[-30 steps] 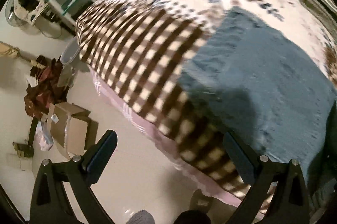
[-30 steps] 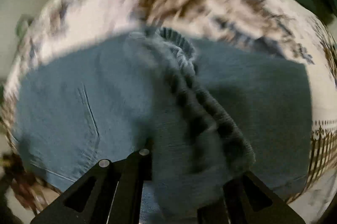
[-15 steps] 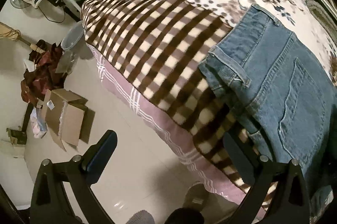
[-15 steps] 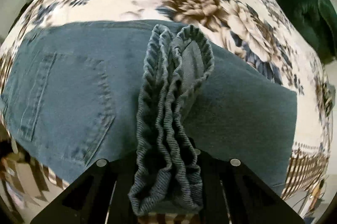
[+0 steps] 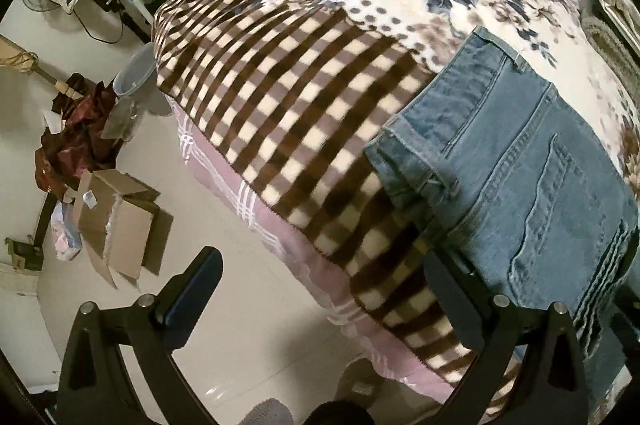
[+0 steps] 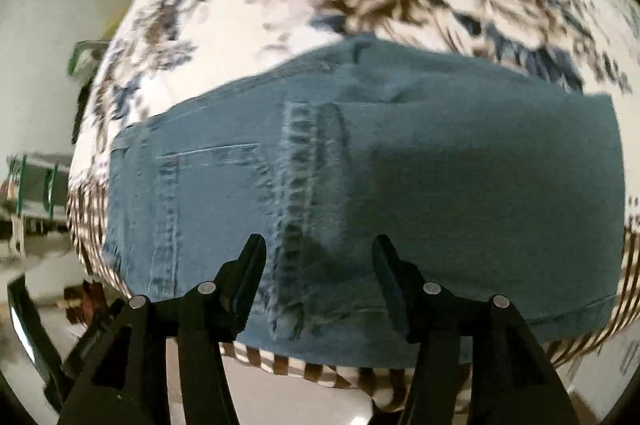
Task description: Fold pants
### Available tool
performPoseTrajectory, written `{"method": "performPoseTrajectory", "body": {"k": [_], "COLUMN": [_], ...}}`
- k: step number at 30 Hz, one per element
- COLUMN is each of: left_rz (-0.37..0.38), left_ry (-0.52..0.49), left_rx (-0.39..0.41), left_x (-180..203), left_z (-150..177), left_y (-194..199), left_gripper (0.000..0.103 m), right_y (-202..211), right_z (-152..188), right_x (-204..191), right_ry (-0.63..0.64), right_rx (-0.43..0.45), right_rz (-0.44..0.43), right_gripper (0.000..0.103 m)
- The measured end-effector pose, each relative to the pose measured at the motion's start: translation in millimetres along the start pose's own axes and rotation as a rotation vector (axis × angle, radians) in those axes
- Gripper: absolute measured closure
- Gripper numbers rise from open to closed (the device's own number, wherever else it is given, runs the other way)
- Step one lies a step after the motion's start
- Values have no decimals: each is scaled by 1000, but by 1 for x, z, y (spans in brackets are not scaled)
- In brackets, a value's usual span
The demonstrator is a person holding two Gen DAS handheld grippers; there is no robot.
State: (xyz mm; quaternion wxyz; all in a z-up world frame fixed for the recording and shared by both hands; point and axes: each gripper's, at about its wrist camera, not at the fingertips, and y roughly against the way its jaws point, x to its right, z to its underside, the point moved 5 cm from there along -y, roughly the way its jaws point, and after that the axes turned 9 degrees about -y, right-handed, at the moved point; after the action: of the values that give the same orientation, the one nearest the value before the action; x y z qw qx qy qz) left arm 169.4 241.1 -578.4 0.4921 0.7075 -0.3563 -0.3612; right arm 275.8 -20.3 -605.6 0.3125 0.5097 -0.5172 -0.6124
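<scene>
Folded jeans on the bed — both claws empty

The pants (image 6: pixel 360 185), thick blue denim with stitched seams and a back pocket, lie folded near the bed's (image 5: pixel 280 113) edge on a plush checked-and-floral blanket. The right claw (image 6: pixel 318 265) is opening above them, nothing between its jaws; the left claw (image 5: pixel 324 277) gapes wide, empty. Denim looks heavy, soft but bulky — best pinched at hems or waistband.

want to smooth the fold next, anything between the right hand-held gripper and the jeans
Nothing visible. The right hand-held gripper hangs just above the folded jeans on the blanket, its jaws opening with nothing pinched between them. Only bare denim lies under the fingers, though the view is blurred.
</scene>
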Motion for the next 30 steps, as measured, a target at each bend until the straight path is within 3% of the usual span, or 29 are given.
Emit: {"method": "performPoseTrajectory", "body": {"k": [2, 4, 5, 7, 10, 13, 15, 16, 19, 20, 22, 23, 27, 30], "left_rz": [4, 4, 6, 12, 39, 128, 288, 382, 547, 573, 626, 663, 644, 652], "left_ry": [3, 5, 6, 10, 42, 120, 240, 318, 487, 521, 565, 583, 599, 604], "left_rx": [1, 1, 4, 10, 18, 30, 43, 51, 50, 40, 38, 27, -52, -45], "left_x": [3, 5, 7, 9, 9, 5, 0, -3, -8, -7, -5, -1, 5, 9], "left_z": [-3, -4, -5, -7, -11, -15, -20, -21, -25, -26, -28, -30, -31, -31], "left_y": [-2, -2, -2, -1, 3, 8, 10, 8, -7, -14, -26, -34, -63, -67], "left_gripper": [0, 0, 0, 0, 0, 0, 0, 0, 5, 8, 31, 54, 53, 50], "right_y": [-20, -40, -43, -39, -28, -31, -23, -16, 3, 6, 3, -2, -11, -10], "right_z": [-7, -10, -11, -12, -9, -4, -1, 0, -2, -3, -7, -10, -16, -15], "right_x": [0, 1, 1, -2, -7, 4, 13, 15, 35, 45, 58, 63, 81, 85], "right_ry": [-18, -30, -27, -17, 30, 27, 9, 3, 15, -4, -36, -59, -95, -84], "right_rx": [-34, -72, -63, -40, -8, -72, -97, -95, -62, -62, -91, -104, -117, -116], "right_rz": [56, 91, 154, 193, 179, 115, 49, 12, 12, 9, 27, 37, 65, 65], "right_gripper": [45, 61, 87, 95, 95, 82, 61, 57, 55, 55, 55, 55, 55, 55]}}
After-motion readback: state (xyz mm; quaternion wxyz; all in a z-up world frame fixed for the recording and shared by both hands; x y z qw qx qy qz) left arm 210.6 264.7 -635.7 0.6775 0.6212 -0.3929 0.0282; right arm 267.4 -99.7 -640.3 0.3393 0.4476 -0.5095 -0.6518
